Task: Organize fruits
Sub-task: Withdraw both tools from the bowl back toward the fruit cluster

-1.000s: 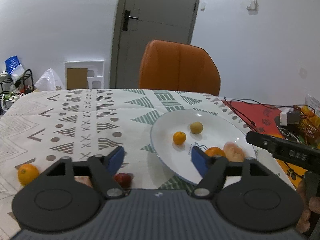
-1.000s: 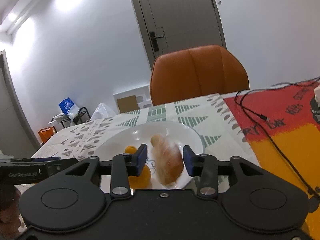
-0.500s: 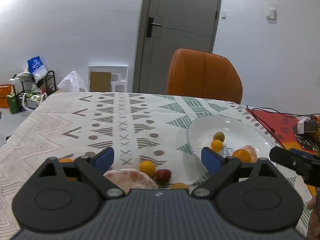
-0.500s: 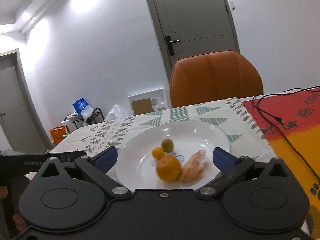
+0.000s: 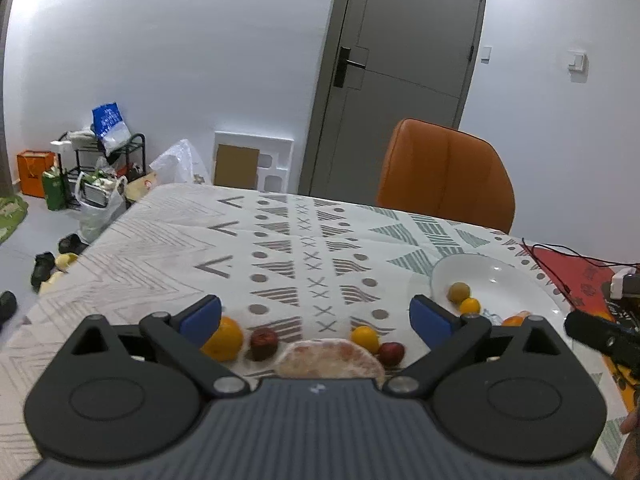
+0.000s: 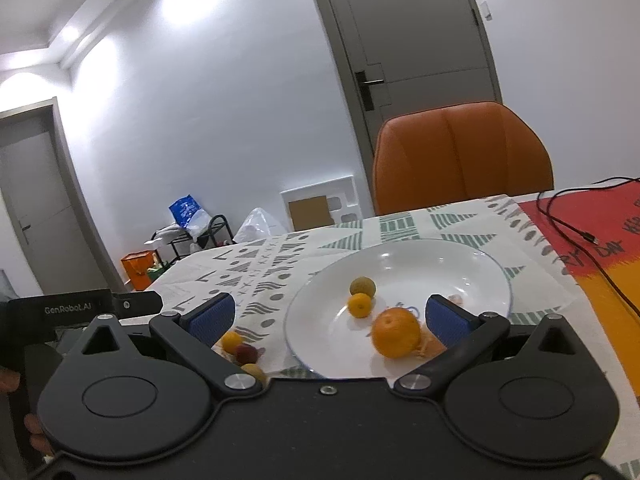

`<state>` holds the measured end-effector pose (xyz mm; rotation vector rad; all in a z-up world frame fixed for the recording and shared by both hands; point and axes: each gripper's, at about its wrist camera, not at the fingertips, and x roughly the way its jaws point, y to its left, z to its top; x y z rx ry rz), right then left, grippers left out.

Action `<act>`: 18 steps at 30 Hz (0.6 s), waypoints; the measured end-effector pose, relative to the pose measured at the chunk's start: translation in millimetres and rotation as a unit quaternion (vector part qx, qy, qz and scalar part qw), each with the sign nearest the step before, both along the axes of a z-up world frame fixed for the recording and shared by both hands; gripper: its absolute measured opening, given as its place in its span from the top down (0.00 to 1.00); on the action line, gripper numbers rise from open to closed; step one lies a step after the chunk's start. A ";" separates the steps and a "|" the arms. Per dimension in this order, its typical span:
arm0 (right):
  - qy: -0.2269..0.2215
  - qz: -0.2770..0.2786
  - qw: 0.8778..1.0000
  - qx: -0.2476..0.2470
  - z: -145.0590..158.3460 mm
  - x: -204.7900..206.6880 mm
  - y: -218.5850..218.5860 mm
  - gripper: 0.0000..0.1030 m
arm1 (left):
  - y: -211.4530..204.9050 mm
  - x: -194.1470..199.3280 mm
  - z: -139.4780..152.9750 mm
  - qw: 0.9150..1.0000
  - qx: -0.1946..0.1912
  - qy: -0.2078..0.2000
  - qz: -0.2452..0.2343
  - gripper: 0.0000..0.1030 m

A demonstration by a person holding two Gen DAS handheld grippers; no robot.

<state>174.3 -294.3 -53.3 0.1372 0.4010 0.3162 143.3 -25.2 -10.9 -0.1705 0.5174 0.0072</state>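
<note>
The left gripper (image 5: 316,314) is opening its jaws over loose fruit (image 5: 224,338) on the patterned tablecloth (image 5: 280,248), gripping nothing. At three o'clock, the white plate (image 6: 472,264) carries an orange (image 6: 396,338). The right gripper (image 6: 330,314) gapes wide above it, released.

The left gripper (image 5: 316,316), its blue-padded jaws opening with nothing clamped between them, hangs over the patterned-cloth worktop (image 5: 280,248), where a peeled pale citrus fruit (image 5: 328,360) lies flanked by small oranges and dark red fruits, left of the round white plate (image 5: 500,280).
</note>
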 end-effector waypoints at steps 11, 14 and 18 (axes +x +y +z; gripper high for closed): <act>0.009 0.003 1.000 -0.002 5.0 -5.6 16.3 0.00 | 45.8 -18.3 10.4 0.999 0.003 -0.002 0.033 0.03; 0.009 0.011 1.000 0.000 5.4 -7.2 20.7 0.00 | 56.8 -22.7 13.3 0.999 0.009 -0.002 0.040 0.03; 0.012 0.020 1.000 -0.006 5.3 -6.7 29.2 0.00 | 70.6 -27.0 13.7 0.999 0.001 0.000 0.045 0.03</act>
